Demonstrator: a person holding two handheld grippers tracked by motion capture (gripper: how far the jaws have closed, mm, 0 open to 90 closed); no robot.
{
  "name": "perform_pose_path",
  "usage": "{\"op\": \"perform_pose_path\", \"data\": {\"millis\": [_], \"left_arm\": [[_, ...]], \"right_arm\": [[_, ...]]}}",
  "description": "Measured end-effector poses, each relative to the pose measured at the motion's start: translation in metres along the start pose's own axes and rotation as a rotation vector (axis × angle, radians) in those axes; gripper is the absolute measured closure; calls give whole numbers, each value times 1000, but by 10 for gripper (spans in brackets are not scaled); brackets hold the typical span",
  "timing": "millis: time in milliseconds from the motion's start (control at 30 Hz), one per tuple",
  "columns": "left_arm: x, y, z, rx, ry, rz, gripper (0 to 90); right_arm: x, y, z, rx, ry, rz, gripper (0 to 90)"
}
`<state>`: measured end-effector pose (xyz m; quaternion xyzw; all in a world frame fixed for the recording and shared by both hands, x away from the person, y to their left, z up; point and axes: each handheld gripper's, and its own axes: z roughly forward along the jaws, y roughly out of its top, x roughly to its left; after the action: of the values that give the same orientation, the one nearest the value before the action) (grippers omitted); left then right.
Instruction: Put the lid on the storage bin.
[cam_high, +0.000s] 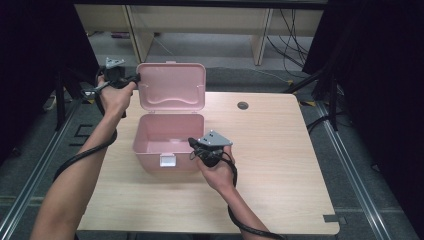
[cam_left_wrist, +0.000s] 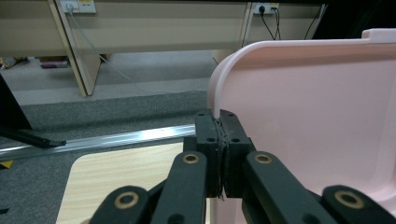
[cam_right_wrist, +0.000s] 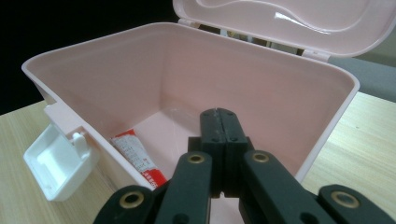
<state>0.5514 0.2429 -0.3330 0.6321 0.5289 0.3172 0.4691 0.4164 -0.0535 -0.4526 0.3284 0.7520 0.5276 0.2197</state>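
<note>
A pink plastic box (cam_high: 150, 155) stands on the wooden table (cam_high: 280, 150) with its lid (cam_high: 172, 85) swung up and upright behind it. My left gripper (cam_high: 136, 80) is at the lid's left edge. In the left gripper view its jaws (cam_left_wrist: 219, 116) are shut on the rim of the lid (cam_left_wrist: 317, 116). My right gripper (cam_high: 196, 146) is at the box's front right corner. In the right gripper view it (cam_right_wrist: 219, 114) reaches over the near wall of the box (cam_right_wrist: 261, 79), jaws shut with nothing between them. A red and white tube (cam_right_wrist: 140, 156) lies on the box floor.
A white latch (cam_right_wrist: 56, 163) hangs open on the box's front wall. A round cable hole (cam_high: 243, 105) sits in the table behind the box on the right. Beyond the table are pale furniture legs (cam_high: 140, 35) and floor cables (cam_high: 292, 35). Dark curtains flank both sides.
</note>
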Motion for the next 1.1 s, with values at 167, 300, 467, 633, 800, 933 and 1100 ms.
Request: {"op": "perform_pose_path", "data": {"millis": [167,300,467,633,800,933,1100], "left_arm": [[-1,-3,-10,-19,-7,13,882],[-3,-6,-19,-37,-11,22,882],[-4,-11,-28,-56,-10,43,882],[-7,-15,-37,-70,-12,51,882],[-8,-19,-45,-78,-19,64,882],[-10,-23,-51,-87,-16,78,882],[-13,-28,-59,-96,-14,101,881]], "right_arm": [[0,0,0,-4,-3,1,900],[0,-1,0,-9,-6,3,900],[-1,0,1,-11,-1,-22,900],[-1,0,1,-10,-6,-9,900],[-2,1,1,-12,-8,-29,900],[0,1,1,4,3,-1,900],[0,1,1,12,5,-1,900]]}}
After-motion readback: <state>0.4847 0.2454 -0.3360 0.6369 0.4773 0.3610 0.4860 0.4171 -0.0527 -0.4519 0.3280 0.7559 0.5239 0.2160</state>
